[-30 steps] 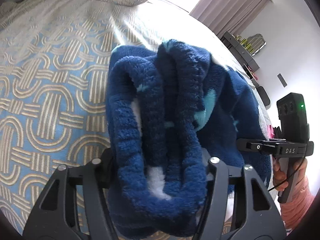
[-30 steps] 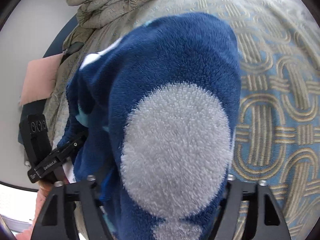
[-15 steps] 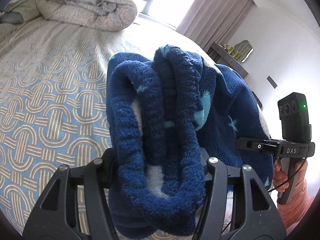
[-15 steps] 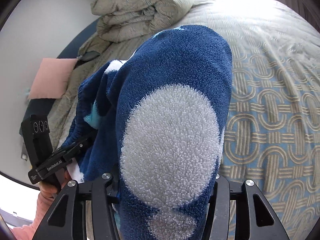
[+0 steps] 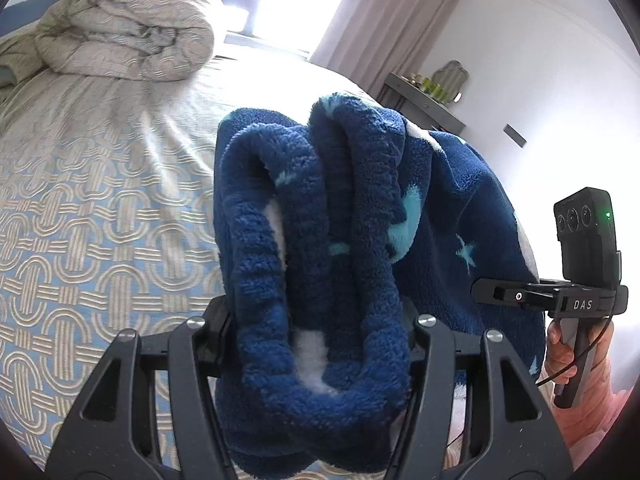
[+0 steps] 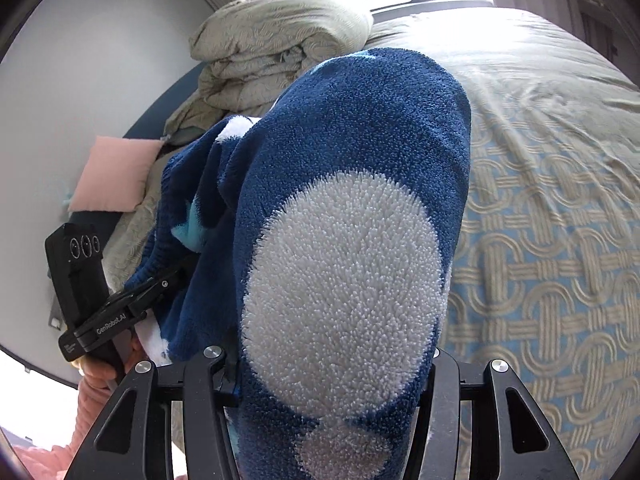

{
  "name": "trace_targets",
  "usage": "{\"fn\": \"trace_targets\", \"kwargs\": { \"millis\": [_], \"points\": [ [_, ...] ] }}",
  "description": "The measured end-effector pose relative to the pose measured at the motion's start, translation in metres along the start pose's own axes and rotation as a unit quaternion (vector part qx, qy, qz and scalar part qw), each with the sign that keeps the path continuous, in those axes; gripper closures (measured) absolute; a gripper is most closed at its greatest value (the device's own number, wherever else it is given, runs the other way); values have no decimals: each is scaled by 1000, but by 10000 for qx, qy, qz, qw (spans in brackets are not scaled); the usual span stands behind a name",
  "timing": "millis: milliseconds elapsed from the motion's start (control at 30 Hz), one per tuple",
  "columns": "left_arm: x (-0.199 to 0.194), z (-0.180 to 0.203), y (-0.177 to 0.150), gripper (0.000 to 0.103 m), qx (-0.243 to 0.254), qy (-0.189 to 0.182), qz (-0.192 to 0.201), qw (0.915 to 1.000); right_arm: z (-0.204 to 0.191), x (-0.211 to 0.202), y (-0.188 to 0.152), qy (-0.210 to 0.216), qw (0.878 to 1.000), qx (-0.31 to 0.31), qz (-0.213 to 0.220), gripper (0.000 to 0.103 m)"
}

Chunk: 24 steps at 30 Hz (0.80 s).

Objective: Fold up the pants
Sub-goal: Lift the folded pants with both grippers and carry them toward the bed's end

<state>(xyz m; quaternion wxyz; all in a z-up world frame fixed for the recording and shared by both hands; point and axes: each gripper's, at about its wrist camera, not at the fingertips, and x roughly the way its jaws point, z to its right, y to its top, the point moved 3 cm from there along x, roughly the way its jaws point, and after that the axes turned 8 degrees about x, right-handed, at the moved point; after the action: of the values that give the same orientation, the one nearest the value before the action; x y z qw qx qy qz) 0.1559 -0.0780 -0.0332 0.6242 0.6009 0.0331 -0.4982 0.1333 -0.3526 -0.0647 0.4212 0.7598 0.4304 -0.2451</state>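
Observation:
The pants [image 5: 320, 240] are dark blue fleece with white dots and light blue stars. They hang in the air above the bed, held at both ends. My left gripper [image 5: 320, 332] is shut on the bunched, ribbed waistband end. My right gripper [image 6: 336, 364] is shut on a thick fold of the pants [image 6: 352, 220] with a large white dot. The fabric hides the fingertips of both grippers. The right gripper also shows in the left wrist view [image 5: 516, 296], and the left gripper in the right wrist view [image 6: 160, 284].
The bed [image 5: 80, 240] has a blue and beige patterned cover below the pants. A rolled duvet [image 5: 128, 36] lies at its far end. A pink pillow [image 6: 116, 172] leans by the wall. A shelf with small items [image 5: 432, 96] stands near the curtain.
Both grippers have lifted and tilted upward with the pants. More of the far bed, duvet, window and walls has come into view. The grips are unchanged.

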Motion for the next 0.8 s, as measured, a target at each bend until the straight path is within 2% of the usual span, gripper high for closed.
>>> {"fn": "trace_targets", "kwargs": {
  "millis": [300,467,800],
  "points": [
    [1,50,2,44,378,-137,-102,9991,24,-29,-19,39,9991,265,340,50],
    [10,78,5,44,635,-222,-175,9976,53,-57,-36,72,9973,459,575,50],
    [61,153,11,44,1185,-593,-587,9894,120,-101,-58,-82,9907,1034,880,50]
  ]
}}
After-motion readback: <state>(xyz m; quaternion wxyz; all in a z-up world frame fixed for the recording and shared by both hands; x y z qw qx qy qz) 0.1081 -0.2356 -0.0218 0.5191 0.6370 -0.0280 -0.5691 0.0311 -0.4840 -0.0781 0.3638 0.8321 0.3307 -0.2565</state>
